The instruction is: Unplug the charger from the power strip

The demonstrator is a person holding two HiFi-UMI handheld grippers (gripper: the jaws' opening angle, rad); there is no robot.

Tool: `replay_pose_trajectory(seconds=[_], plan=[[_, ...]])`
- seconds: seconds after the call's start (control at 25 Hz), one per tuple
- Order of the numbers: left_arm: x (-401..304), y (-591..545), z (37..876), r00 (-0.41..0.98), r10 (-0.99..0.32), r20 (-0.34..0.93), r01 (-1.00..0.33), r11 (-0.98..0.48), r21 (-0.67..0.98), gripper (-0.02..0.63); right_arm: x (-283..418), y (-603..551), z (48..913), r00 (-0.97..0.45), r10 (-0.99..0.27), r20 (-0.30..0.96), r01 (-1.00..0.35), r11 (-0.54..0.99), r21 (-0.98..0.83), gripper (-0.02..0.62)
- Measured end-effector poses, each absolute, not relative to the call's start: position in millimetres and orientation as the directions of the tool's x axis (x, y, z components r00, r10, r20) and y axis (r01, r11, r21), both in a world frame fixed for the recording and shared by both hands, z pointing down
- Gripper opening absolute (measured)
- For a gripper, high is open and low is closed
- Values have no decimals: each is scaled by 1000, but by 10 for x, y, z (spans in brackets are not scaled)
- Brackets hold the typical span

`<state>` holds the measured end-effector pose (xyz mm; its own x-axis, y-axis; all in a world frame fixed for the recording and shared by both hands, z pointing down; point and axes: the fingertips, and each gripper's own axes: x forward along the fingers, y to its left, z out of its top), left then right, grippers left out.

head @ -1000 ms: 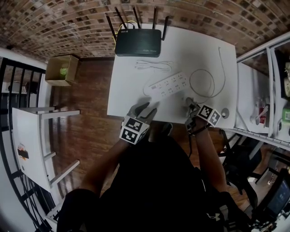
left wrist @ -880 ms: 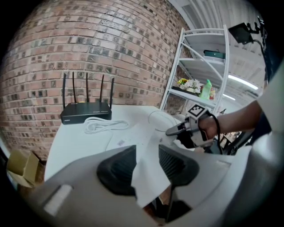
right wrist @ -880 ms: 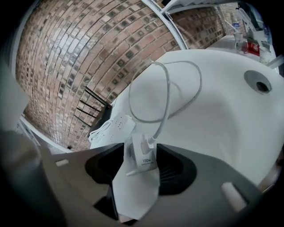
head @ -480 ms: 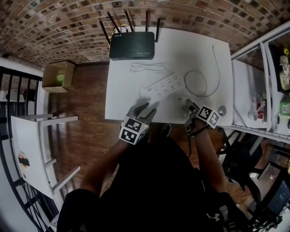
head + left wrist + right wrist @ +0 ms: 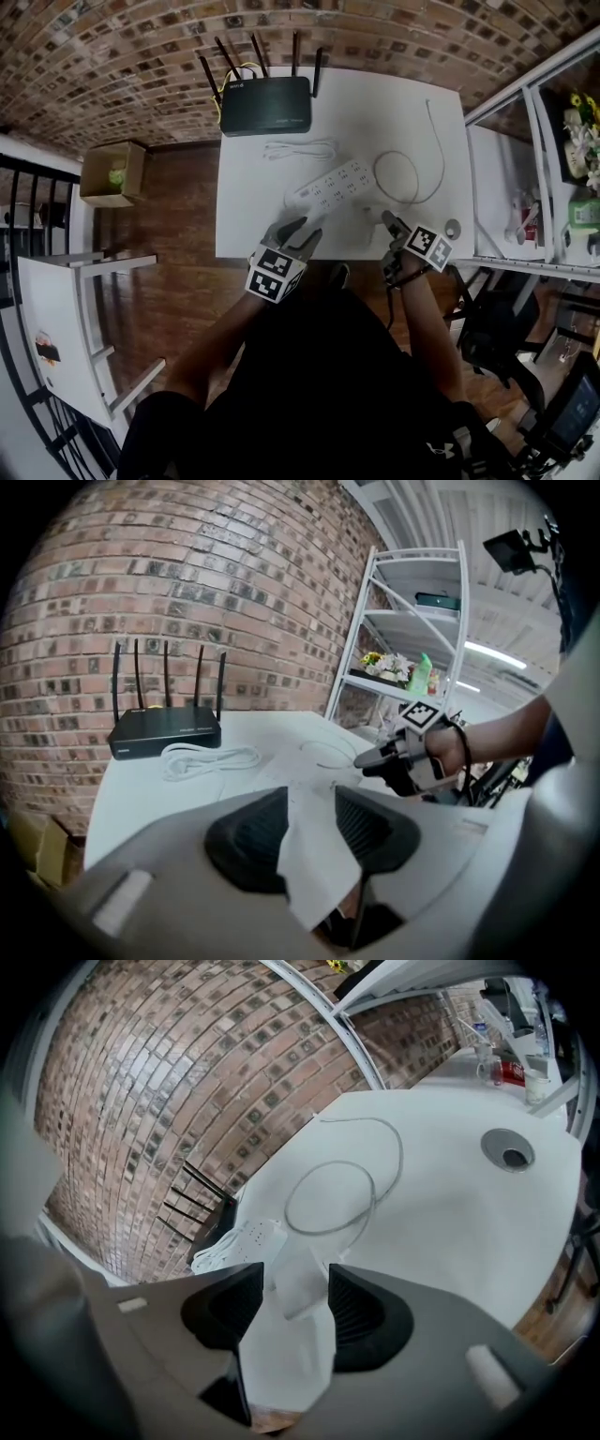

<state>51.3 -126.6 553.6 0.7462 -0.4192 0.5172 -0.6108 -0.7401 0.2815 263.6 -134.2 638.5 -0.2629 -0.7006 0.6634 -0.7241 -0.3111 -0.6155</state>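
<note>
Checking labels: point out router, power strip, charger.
router (image 5: 265, 106), head view, middle of top
power strip (image 5: 333, 183), head view, middle of socket face
charger (image 5: 302, 1283), right gripper view, middle of its body

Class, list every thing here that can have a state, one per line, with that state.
strip: flat, no plug showing.
charger: seemingly unplugged, beside the strip's end.
right gripper: fingers closing, charger between them, not pinched.
left gripper: open, empty.
thin cable: looped.
thick cord: bundled.
router: aerials up.
box: open.
</note>
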Motion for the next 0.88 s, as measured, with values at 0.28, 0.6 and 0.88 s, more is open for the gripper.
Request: replay_pose_trajectory(seconds=[0.28,0.6,0.88], plan=[[477,-1266,5414,783,-406,471,-576,-759,303,158,2504,-1257,6045,-261,-757,599,-715,-265,-647,99],[246,-1179,5295,826,-384,412,-541,-744,393,130,1887,-1014,5534,-338,-780,526,-761,-102,-641,11],[172,-1118,5128,849,-382,363,-515,-753,411,127,1569,-847,5231,-358,-793,494,-793,-21,-609,11]])
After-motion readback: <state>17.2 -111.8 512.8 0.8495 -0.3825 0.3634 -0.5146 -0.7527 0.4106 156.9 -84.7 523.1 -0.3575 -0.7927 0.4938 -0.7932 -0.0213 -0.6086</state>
